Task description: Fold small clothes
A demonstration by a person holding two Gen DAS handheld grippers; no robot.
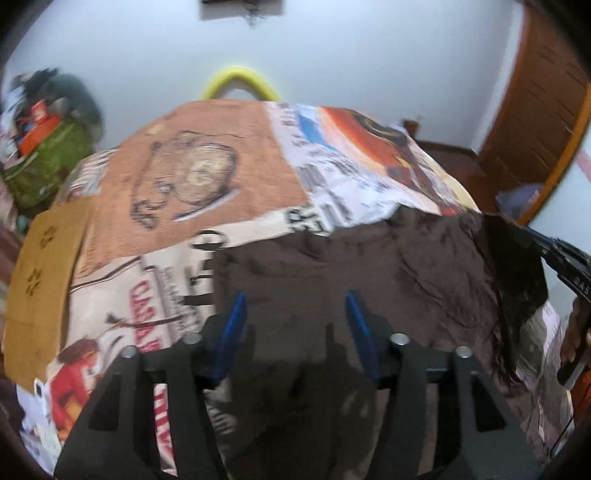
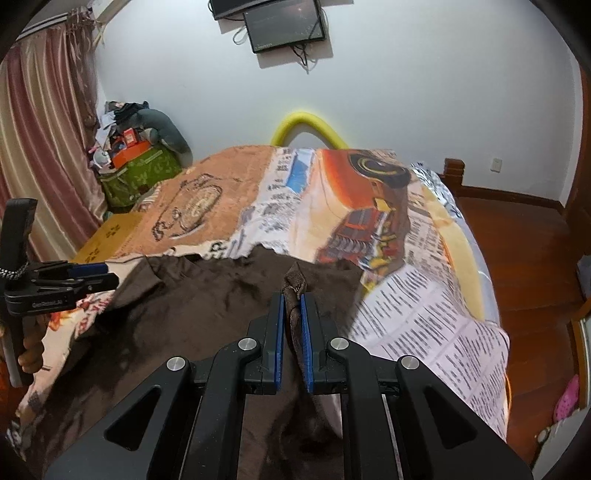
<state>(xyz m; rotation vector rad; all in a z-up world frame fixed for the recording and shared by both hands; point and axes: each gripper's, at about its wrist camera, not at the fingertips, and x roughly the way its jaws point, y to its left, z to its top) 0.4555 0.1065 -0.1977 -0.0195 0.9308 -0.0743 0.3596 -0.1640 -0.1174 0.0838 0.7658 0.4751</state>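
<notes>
Garment: brown cloth spread on the bed, over its printed cover.
Right gripper: jaws clamped on a raised fold of the brown cloth.
Left gripper: jaws apart above the cloth, nothing held.

Pale wall beyond the fingertips, bearing a dark screen. Left of the fingers, pink curtains; right of them, reddish wooden floor. Beneath the fingers, a bed with printed bedspread.
</notes>
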